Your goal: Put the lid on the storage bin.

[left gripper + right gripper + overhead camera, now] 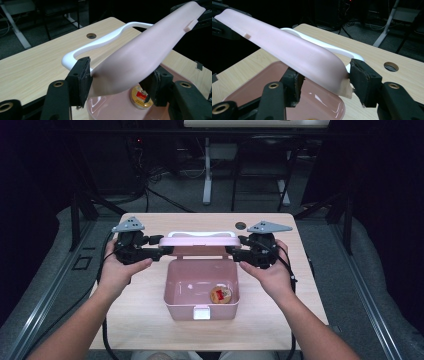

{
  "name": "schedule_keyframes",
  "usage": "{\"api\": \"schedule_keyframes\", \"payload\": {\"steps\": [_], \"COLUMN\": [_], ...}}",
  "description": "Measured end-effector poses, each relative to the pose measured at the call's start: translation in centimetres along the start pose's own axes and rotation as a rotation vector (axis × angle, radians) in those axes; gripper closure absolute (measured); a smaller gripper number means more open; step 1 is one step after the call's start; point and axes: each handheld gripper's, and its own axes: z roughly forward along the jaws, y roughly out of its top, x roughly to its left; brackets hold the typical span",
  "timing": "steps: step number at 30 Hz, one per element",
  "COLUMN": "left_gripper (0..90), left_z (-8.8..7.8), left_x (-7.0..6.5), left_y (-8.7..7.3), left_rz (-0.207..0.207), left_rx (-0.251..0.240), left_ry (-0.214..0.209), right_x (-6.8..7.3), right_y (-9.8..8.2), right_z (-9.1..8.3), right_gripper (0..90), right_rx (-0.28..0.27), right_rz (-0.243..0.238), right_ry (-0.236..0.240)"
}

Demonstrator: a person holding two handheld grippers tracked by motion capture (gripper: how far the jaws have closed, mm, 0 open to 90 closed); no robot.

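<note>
1. The pink plastic storage box (201,296) sits open near the front middle of the pale wood-grain table (150,320); its hinged pink plastic lid (200,240) with a white moulded carry handle (202,234) stands raised behind the tub, held between both grippers.
2. The left gripper (165,251) is clenched on the lid's left end; in the left gripper view its pads (83,75) press either side of the pink shell (140,57), so the lid cannot drop forward.
3. The right gripper (232,251) grasps the lid's right end in the same way; the right gripper view shows the pink corner (332,72) wedged between its jaws; a grip at each end probably keeps the lid level and spares the hinge any twisting.
4. A small round tin with a red and gold label (220,295) lies inside the tub, near its front right corner; holding the lid up keeps this open to view and reach.
5. The white front latch (201,312) hangs free on the tub's near wall, since nothing is closed onto it.
</note>
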Motion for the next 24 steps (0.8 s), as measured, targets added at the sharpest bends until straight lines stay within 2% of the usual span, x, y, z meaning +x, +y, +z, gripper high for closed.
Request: {"api": "schedule_keyframes", "payload": {"steps": [9, 24], "left_gripper": [49.4, 50.2], "left_z": [-0.8, -1.8], "left_x": [-0.2, -0.8], "left_y": [-0.7, -1.8], "left_rz": [-0.004, -0.012], "left_rx": [-0.004, -0.006], "left_ry": [-0.018, -0.048], "right_x": [0.1, 0.4], "right_y": [-0.6, -1.9], "right_z": [-0.8, -1.9], "right_gripper": [46.2, 48.5], "right_rx": [-0.013, -0.020], "right_rz": [0.013, 0.016], "right_ry": [0.021, 0.046]}}
